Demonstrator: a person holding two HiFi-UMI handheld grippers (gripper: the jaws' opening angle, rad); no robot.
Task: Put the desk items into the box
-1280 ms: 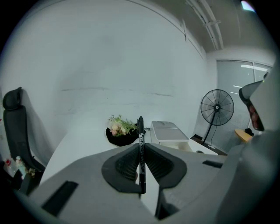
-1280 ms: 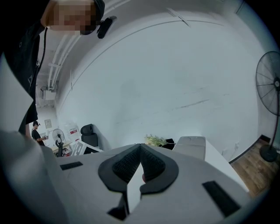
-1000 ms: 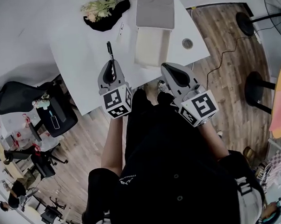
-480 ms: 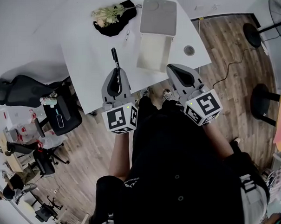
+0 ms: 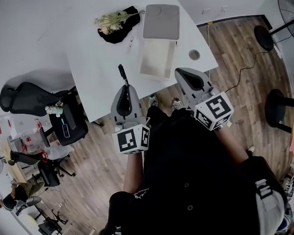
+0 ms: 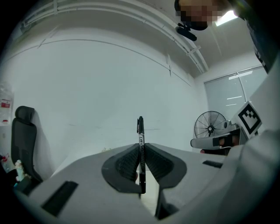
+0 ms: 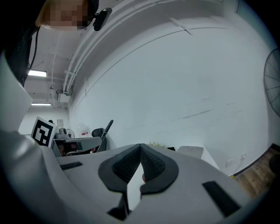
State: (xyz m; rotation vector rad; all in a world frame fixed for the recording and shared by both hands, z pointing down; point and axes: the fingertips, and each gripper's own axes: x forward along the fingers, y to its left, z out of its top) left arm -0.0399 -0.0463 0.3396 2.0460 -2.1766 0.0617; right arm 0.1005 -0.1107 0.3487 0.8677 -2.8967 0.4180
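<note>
An open box (image 5: 156, 58) with a pale inside stands on the white desk (image 5: 96, 63), its grey lid (image 5: 161, 21) folded back behind it. My left gripper (image 5: 126, 87) hovers at the desk's front edge, left of the box, shut on a black marker pen (image 5: 122, 74) that sticks out past the jaws. In the left gripper view the pen (image 6: 140, 144) stands upright, pinched between the pads. My right gripper (image 5: 180, 71) is at the front edge just right of the box; its jaws (image 7: 140, 148) meet at the tips with nothing held.
A black pouch with dried flowers (image 5: 116, 24) lies at the desk's back, a small pen-like item (image 5: 130, 41) beside it. A round grommet (image 5: 194, 54) sits right of the box. Black office chairs (image 5: 24, 98) stand left of the desk; a fan (image 6: 211, 127) stands to the right.
My left gripper has drawn back toward the person with the pen in it, from over the desk to its front edge. The right gripper has stayed shut near the box.
</note>
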